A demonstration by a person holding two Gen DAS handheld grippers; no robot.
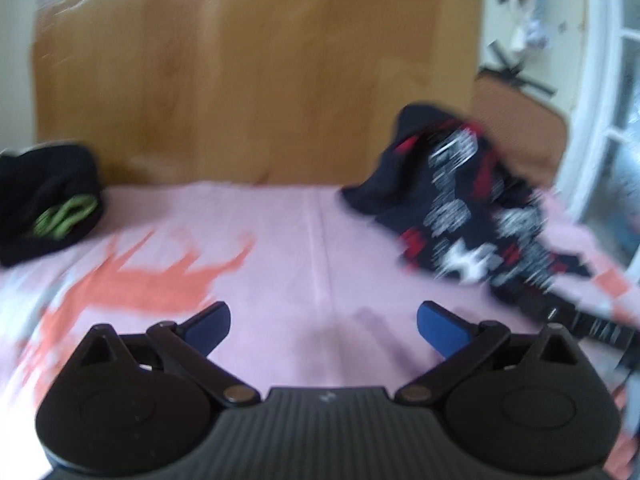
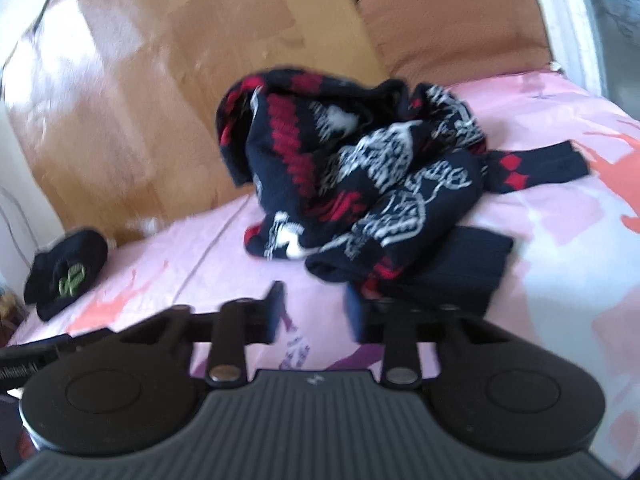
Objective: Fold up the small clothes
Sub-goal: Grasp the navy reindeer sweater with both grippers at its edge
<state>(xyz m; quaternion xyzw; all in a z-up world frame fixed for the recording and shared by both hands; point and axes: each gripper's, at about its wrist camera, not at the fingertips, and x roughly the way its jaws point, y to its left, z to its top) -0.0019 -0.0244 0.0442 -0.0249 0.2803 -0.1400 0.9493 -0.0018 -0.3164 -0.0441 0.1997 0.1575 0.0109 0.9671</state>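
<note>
A crumpled navy sweater (image 2: pixel 360 176) with red and white patterns lies in a heap on the pink bed sheet (image 2: pixel 224 252); it also shows in the left wrist view (image 1: pixel 468 204) at the right. A small folded black garment (image 1: pixel 48 200) with a green logo lies at the left by the headboard, also seen in the right wrist view (image 2: pixel 66 268). My left gripper (image 1: pixel 324 326) is open and empty over bare sheet. My right gripper (image 2: pixel 314 308) is open and empty, its right finger close to the sweater's near edge.
A wooden headboard (image 1: pixel 248 72) rises behind the bed. A brown cushion (image 2: pixel 452 24) stands at the back right. A white window frame (image 1: pixel 608 100) is at the far right. The sheet (image 1: pixel 280 240) has orange prints.
</note>
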